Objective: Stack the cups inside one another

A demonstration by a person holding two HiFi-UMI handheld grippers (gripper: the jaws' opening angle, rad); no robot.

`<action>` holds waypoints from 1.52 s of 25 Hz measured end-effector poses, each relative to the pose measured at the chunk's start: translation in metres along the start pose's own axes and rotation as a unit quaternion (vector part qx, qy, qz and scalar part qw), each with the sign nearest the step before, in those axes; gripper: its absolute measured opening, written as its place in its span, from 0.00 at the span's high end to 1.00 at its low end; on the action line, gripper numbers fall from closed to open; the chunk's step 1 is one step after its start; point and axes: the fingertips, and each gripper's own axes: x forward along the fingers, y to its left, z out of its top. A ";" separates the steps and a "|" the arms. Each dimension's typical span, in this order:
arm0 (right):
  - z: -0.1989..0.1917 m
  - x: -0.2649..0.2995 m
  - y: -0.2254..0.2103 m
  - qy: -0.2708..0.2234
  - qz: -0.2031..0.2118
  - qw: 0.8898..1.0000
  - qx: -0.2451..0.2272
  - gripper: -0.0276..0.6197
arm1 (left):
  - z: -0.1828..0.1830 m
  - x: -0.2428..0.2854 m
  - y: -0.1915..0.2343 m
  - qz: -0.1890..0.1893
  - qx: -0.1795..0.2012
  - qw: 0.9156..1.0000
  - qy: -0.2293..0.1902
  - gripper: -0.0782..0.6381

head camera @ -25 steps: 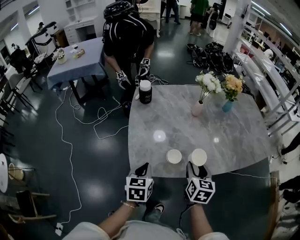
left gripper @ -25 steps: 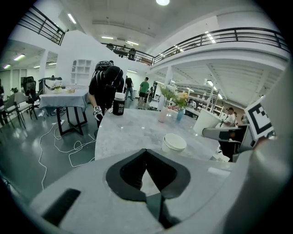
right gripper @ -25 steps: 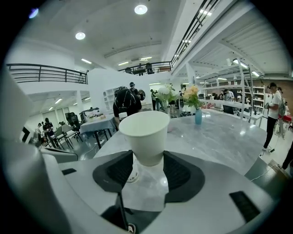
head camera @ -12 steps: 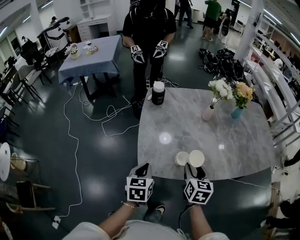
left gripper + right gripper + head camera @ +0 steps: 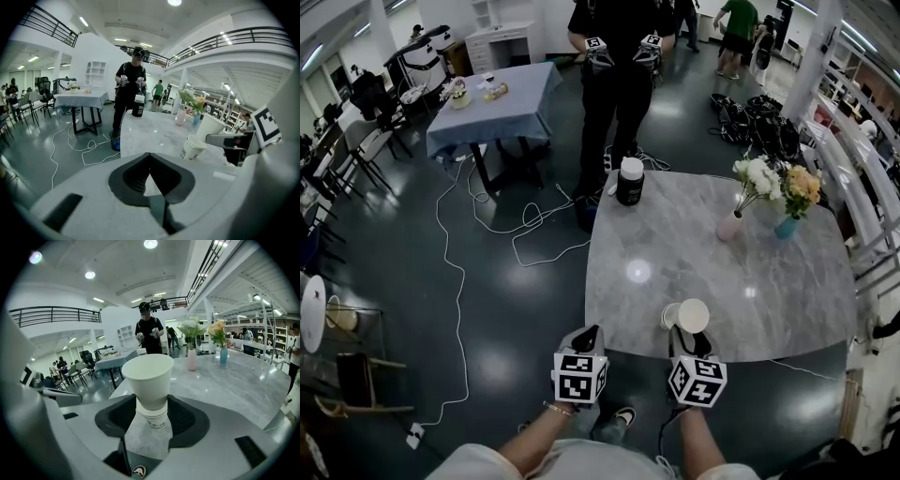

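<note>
Basically not stacked yet: right tongs (image 5: 691, 337) pinch a cup (image 5: 147, 376), lower centre, just beside second cup (image 5: 668, 316) on the desk (image 5: 722, 262); left tongs (image 5: 149, 158) pressed together, empty.

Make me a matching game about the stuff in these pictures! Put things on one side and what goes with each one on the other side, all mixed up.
Things
1. dark jar
2. pink vase
3. blue vase
4. paper cup

Goes with
A. white flowers
B. gripped in the right tongs
C. white lid
D. orange and yellow flowers

Pairs: 1-C, 2-A, 3-D, 4-B
</note>
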 end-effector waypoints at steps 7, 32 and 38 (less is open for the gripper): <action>-0.004 0.005 0.002 0.009 -0.002 1.000 0.002 0.64 | 0.001 0.001 0.003 -0.002 0.002 1.000 0.004 0.90; -0.019 0.019 0.005 0.033 -0.012 0.999 0.004 0.64 | -0.005 0.007 0.016 -0.004 0.004 1.000 0.017 0.90; -0.026 0.016 0.007 0.041 -0.012 0.999 0.009 0.61 | -0.007 0.011 0.014 -0.013 0.005 1.000 0.021 0.90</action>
